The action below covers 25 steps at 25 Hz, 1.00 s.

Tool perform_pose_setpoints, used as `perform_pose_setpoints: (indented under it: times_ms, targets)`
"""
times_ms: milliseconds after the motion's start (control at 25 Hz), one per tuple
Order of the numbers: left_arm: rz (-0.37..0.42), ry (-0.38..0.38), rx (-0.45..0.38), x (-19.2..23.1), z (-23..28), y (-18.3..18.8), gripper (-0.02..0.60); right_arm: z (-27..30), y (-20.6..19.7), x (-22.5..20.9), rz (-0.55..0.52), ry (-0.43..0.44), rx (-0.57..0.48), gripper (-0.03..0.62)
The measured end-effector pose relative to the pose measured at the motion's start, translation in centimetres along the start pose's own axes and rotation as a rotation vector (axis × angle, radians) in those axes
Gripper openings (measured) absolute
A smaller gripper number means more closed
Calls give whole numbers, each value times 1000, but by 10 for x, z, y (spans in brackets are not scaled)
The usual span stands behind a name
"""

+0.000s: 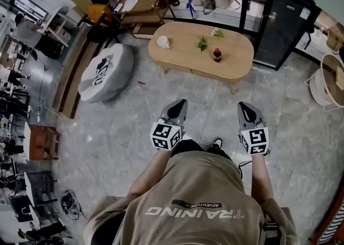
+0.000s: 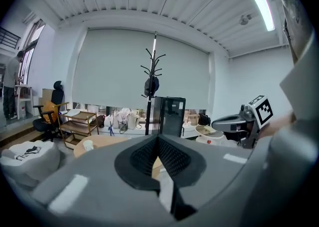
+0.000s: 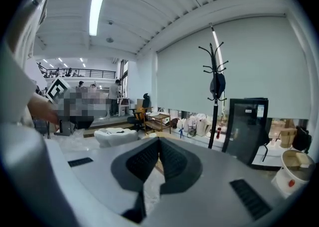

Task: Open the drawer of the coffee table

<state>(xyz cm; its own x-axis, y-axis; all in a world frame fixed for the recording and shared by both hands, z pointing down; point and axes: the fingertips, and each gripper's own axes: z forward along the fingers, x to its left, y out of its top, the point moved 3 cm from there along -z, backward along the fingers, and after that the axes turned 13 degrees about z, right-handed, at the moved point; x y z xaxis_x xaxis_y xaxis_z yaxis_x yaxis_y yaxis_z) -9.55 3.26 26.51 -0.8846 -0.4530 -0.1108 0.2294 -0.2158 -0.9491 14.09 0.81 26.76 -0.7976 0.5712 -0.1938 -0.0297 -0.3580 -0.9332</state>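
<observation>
The oval wooden coffee table (image 1: 236, 55) stands on the grey floor a few steps ahead of me. No drawer front can be made out along its near side (image 1: 207, 73). A white cup (image 1: 163, 42), a small green plant (image 1: 202, 43) and a red bottle (image 1: 217, 55) stand on it. My left gripper (image 1: 179, 107) and right gripper (image 1: 246, 110) are held side by side in the air, well short of the table. Each has its jaws shut with nothing between them. In the left gripper view the left gripper (image 2: 157, 139) points at the table (image 2: 102, 143), and the right gripper (image 2: 238, 121) shows beside it. The right gripper (image 3: 159, 140) hides most of the table in its own view.
A white beanbag (image 1: 105, 72) lies left of the table. A black cabinet (image 1: 282, 23) stands behind its right end, with a coat rack (image 2: 152, 84) next to it. A wooden trolley (image 1: 142, 8) is at the back and a round white basket (image 1: 327, 80) at the right.
</observation>
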Motion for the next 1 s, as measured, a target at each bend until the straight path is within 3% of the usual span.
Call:
perform_pose_setpoints:
  times_ms: [480, 800, 1000]
  targets:
    - [28, -41, 26, 0, 51, 1, 6, 17, -22, -23, 68, 3, 31, 5]
    - [85, -100, -37, 13, 123, 5, 6, 70, -3, -54, 57, -23, -7, 5]
    - [108, -87, -65, 39, 176, -12, 6, 112, -3, -84, 44, -34, -6, 5]
